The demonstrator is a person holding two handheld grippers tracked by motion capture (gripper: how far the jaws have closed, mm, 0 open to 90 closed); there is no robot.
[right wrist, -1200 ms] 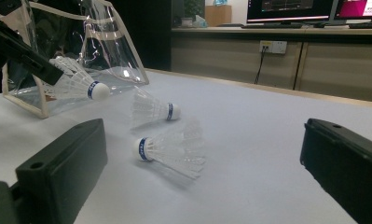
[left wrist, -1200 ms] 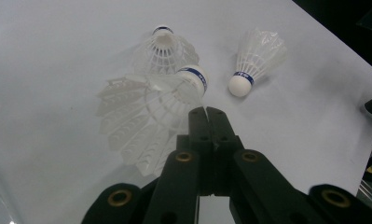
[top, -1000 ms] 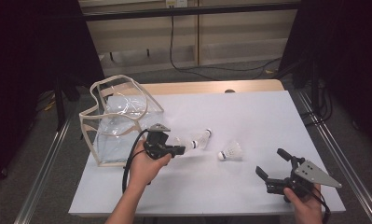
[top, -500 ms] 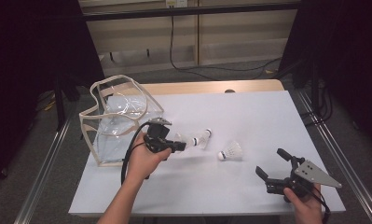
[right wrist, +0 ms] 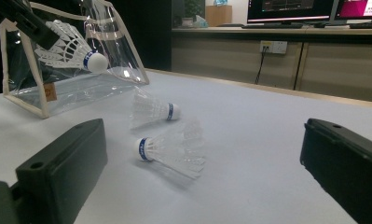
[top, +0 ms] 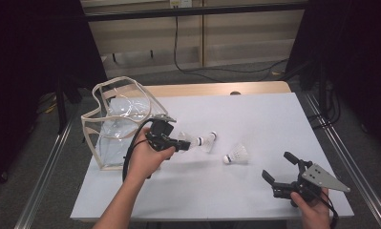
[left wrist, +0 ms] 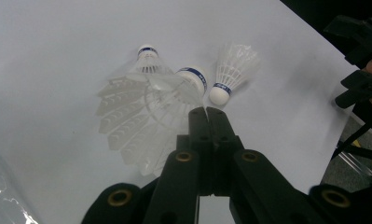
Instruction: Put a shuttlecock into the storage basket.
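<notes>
A white table (top: 255, 119) fills the middle of the high view, with a person's forearms entering from the bottom edge. At the table's left edge stands a clear plastic pouch (top: 116, 119) with beige trim, its mouth open and tilted toward the middle of the table. Just beside the pouch's right side, the left gripper (top: 182, 145) is raised off the table in the person's left hand (top: 145, 160), its two black jaws pressed tight together on the feather skirt of a white shuttlecock (left wrist: 174, 93); in the right gripper view this held shuttlecock hangs in the air in front of the pouch, cork tip pointing away from the jaws. Near the table's front right corner, the right gripper (top: 280, 169) rests low over the table with its jaws spread wide apart and nothing between them. Two more white shuttlecocks lie on their sides on the table between the grippers: one with a blue band (top: 208, 141) just past the left gripper, the other (top: 236, 154) a little nearer the right gripper.
</notes>
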